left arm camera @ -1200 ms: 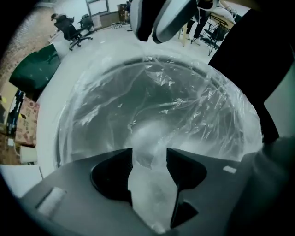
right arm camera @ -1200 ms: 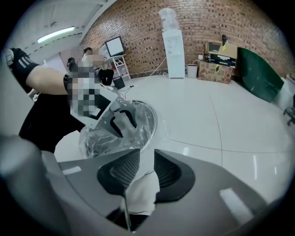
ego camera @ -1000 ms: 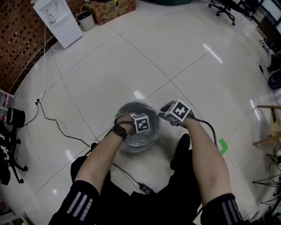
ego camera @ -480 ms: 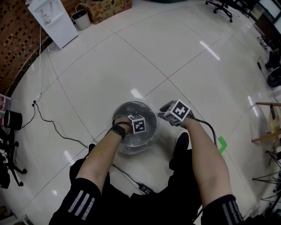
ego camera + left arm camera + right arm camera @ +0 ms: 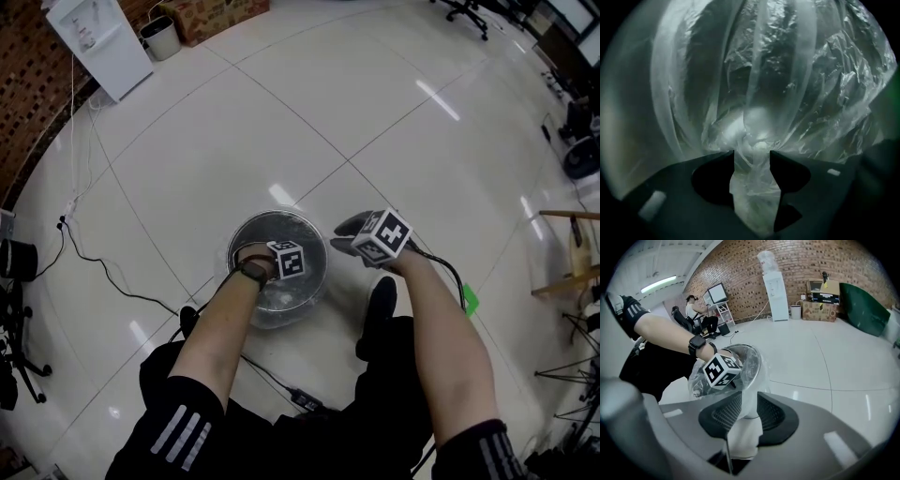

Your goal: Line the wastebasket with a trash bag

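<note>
A round wastebasket (image 5: 278,215) stands on the floor by the person's feet, with a clear trash bag (image 5: 265,234) inside it. My left gripper's marker cube (image 5: 287,261) is down inside the basket and its jaws are hidden there. In the left gripper view, my left gripper (image 5: 752,153) points down into the bag (image 5: 811,70), shut on a bunch of film near the bag's bottom. My right gripper (image 5: 339,231) is at the basket's right rim (image 5: 757,363). My right gripper (image 5: 747,401) pinches white bag film (image 5: 746,430); its jaws have just been opening a little.
A water dispenser (image 5: 98,47), a small white bin (image 5: 157,36) and a cardboard box (image 5: 225,11) stand by the brick wall. A black cable (image 5: 112,277) runs across the floor at left. A green tape mark (image 5: 470,300) and wooden furniture (image 5: 572,272) are at right.
The left gripper has sunk deeper into the basket with the bag film. The right gripper has stayed at the rim.
</note>
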### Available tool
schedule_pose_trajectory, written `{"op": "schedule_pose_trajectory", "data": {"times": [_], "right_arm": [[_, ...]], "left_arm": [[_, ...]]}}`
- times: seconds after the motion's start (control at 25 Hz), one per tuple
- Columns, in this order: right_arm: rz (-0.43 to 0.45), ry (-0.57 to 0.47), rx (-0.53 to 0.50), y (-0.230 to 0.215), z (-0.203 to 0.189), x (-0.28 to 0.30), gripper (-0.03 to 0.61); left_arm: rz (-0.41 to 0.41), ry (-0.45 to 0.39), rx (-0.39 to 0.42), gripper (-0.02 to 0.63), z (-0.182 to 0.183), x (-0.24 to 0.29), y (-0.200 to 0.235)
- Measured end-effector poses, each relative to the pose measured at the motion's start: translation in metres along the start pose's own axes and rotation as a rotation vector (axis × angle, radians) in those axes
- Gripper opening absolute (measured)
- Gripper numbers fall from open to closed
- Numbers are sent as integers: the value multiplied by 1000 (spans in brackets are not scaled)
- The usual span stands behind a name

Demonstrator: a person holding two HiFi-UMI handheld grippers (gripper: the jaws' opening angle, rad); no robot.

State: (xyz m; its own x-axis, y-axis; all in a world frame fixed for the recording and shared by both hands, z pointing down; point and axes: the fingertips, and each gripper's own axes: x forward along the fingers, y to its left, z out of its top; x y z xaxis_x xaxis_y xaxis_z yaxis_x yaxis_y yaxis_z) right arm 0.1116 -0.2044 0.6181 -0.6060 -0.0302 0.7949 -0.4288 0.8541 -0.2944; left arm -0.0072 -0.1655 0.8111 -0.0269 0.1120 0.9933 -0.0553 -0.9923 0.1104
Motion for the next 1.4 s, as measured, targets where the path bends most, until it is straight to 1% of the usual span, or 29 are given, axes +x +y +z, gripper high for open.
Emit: {"op": "schedule_pose_trajectory", "data": {"times": [0.2,0.36,0.48,0.64,0.84,0.96,1.04,1.12,1.24,1.32,1.4], "right_arm": [[18,-16,2,4,-4,-10,115],[5,-33,-25,4,3,-13,115],[-11,-33,-30,3,4,-16,115],[-19,-22,-41,3,2,-17,115],[-28,-19,-77,12,4,-18,115],[-40,-28,-97,15,8,-20,115],[-50,-31,-98,18,7,-22,115],[-54,-12,-111,20,3,-21,115],[-65,30,-127,20,-7,-18,115],[-66,43,-120,19,-12,-15,115],[-50,65,-119,22,-20,-12,115]], "left_arm": [[3,23,5,234,1,10,5],[11,3,2,234,1,6,7],[8,-43,-13,235,9,-8,3],[0,-139,-76,236,19,-39,-1],[8,-213,-43,236,21,-83,-22],[49,-283,-58,236,16,-123,-26],[96,-335,-81,236,7,-152,-21],[146,-375,-123,235,-12,-178,-11],[211,-392,-244,235,-61,-201,7],[218,-461,-317,235,-84,-214,13],[207,-506,-359,235,-105,-218,15]]}}
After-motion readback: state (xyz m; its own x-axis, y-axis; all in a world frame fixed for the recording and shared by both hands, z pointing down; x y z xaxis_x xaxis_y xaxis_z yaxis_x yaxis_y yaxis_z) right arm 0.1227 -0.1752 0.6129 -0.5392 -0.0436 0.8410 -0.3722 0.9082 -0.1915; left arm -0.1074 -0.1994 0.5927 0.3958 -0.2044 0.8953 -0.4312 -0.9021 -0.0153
